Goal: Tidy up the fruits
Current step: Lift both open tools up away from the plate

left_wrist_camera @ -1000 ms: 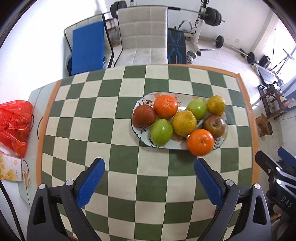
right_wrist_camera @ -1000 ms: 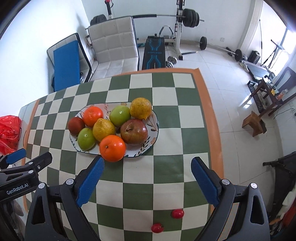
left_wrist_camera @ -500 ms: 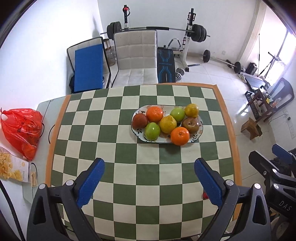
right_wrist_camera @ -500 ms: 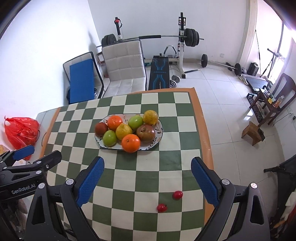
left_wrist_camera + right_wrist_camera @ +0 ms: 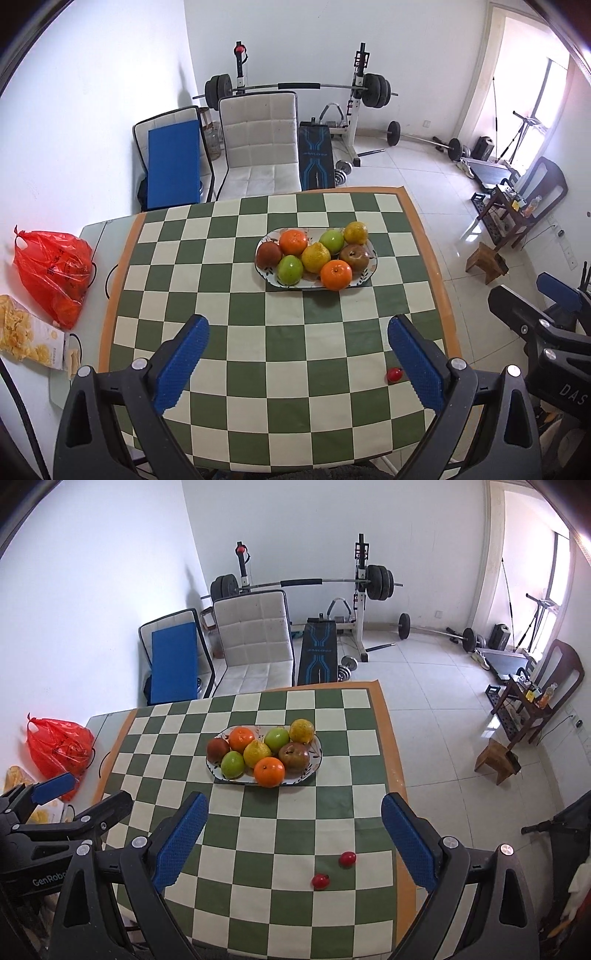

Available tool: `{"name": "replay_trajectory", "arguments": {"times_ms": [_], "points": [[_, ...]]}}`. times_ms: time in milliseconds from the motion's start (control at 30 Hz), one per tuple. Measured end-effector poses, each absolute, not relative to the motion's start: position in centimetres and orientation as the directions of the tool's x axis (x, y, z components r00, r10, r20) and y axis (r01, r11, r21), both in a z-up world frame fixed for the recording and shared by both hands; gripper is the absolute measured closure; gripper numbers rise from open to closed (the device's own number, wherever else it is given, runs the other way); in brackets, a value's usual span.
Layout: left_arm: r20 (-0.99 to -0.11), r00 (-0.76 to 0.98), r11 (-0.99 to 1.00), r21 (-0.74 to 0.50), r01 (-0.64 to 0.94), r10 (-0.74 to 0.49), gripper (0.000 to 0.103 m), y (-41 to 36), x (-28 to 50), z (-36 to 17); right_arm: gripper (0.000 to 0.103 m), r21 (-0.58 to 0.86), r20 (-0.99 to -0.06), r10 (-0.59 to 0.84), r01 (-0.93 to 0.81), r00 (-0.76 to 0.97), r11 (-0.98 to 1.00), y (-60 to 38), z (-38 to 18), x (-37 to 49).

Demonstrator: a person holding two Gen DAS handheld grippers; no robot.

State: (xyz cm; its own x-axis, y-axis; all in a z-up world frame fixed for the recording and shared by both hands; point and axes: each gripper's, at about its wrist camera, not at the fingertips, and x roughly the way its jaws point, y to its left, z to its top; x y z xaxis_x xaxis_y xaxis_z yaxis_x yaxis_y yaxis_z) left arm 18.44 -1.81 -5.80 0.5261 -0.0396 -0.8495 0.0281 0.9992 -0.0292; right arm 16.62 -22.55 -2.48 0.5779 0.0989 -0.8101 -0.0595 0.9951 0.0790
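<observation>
An oval patterned plate (image 5: 372, 266) (image 5: 318, 753) on the green-and-cream checkered table holds several fruits: oranges (image 5: 335, 274), green apples (image 5: 290, 268), a yellow pear (image 5: 316, 257) and reddish apples (image 5: 294, 756). Two small red tomatoes (image 5: 348, 859) (image 5: 320, 881) lie loose on the near right of the table; only one tomato (image 5: 394, 375) shows in the left wrist view. My left gripper (image 5: 297, 363) and right gripper (image 5: 293, 840) both hang open and empty, high above the table's near edge, well short of the plate.
A red plastic bag (image 5: 55, 273) and a snack box (image 5: 26, 341) lie on the table's left end. A white padded chair (image 5: 260, 147) and a blue cushion (image 5: 173, 164) stand beyond the far edge. Weight bench and barbell fill the back; a wooden stool (image 5: 496, 760) stands right.
Both grippers have pulled back and up from the plate, so the fruits look smaller and the whole table and room come into view. Jaws stay open.
</observation>
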Motion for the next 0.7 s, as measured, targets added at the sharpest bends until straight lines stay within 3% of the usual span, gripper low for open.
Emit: {"name": "replay_trajectory", "arguments": {"times_ms": [533, 700], "points": [[-0.835, 0.551, 1.0, -0.016, 0.011, -0.02, 0.004, -1.6, 17.5, -5.1, 0.006, 0.09, -0.803, 0.109, -0.061, 0.586, 0.994, -22.4, -1.2, 15.2], [-0.835, 0.551, 1.0, -0.017, -0.003, -0.013, 0.0, -1.4, 17.9, -5.4, 0.001, 0.115, -0.8, 0.124, -0.053, 0.587, 0.992, -22.9, -1.8, 16.2]]}}
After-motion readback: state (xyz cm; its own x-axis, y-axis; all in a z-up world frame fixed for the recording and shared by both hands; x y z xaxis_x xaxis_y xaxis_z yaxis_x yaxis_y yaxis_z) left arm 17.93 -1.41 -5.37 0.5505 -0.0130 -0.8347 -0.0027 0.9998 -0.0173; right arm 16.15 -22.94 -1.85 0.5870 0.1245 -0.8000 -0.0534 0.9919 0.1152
